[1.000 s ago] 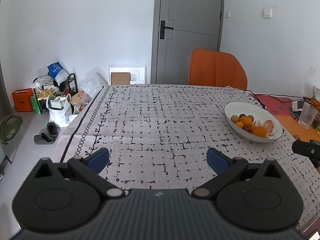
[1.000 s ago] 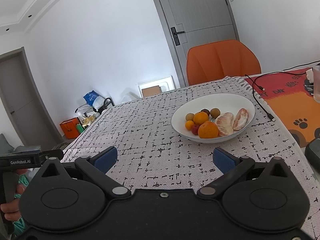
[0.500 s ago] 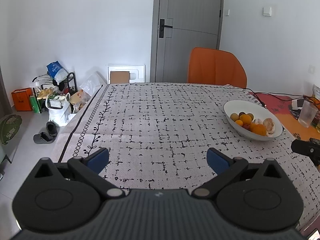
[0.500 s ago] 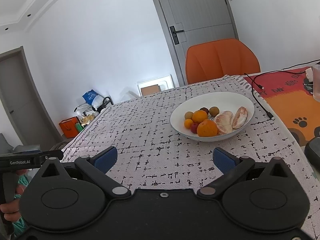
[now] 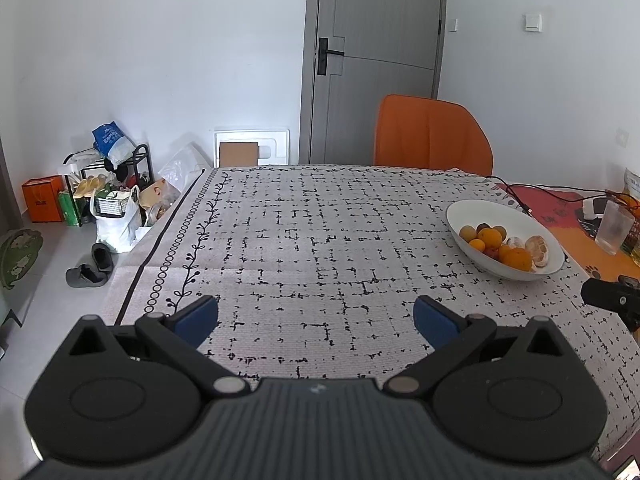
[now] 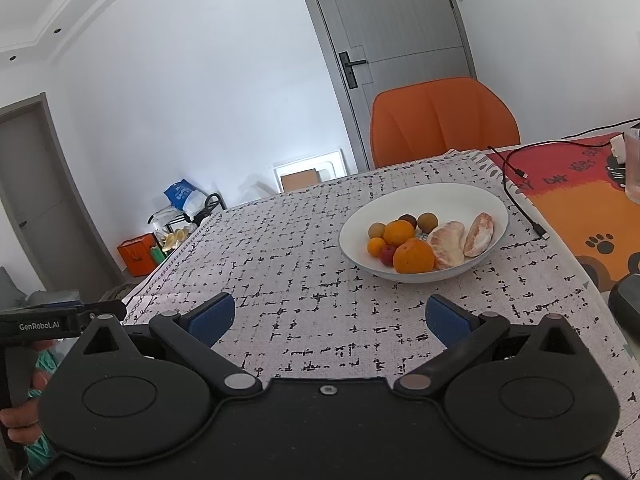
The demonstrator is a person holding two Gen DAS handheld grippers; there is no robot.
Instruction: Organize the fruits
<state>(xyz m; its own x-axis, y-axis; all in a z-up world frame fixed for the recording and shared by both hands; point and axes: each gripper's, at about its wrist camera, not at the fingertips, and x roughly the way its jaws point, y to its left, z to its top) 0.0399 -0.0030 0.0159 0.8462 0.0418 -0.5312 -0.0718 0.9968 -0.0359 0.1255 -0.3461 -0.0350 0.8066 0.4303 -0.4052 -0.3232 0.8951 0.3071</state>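
Observation:
A white bowl (image 6: 478,196) sits on the patterned tablecloth and holds oranges (image 6: 413,255), two peeled pomelo pieces (image 6: 446,242), small brown fruits (image 6: 426,221) and a small red fruit (image 6: 386,256). The bowl also shows at the right in the left wrist view (image 5: 472,210). My right gripper (image 6: 330,316) is open and empty, above the cloth short of the bowl. My left gripper (image 5: 316,316) is open and empty, above the cloth well to the left of the bowl.
An orange chair (image 5: 432,136) stands at the table's far side. A black cable (image 6: 524,200) and an orange paw-print mat (image 6: 580,204) lie right of the bowl, with a clear glass (image 5: 614,226) on the mat. Bags and shoes (image 5: 104,208) crowd the floor at left.
Both grippers have drifted slightly back and up; the bowl sits a little farther away in each view. Both stay open and empty.

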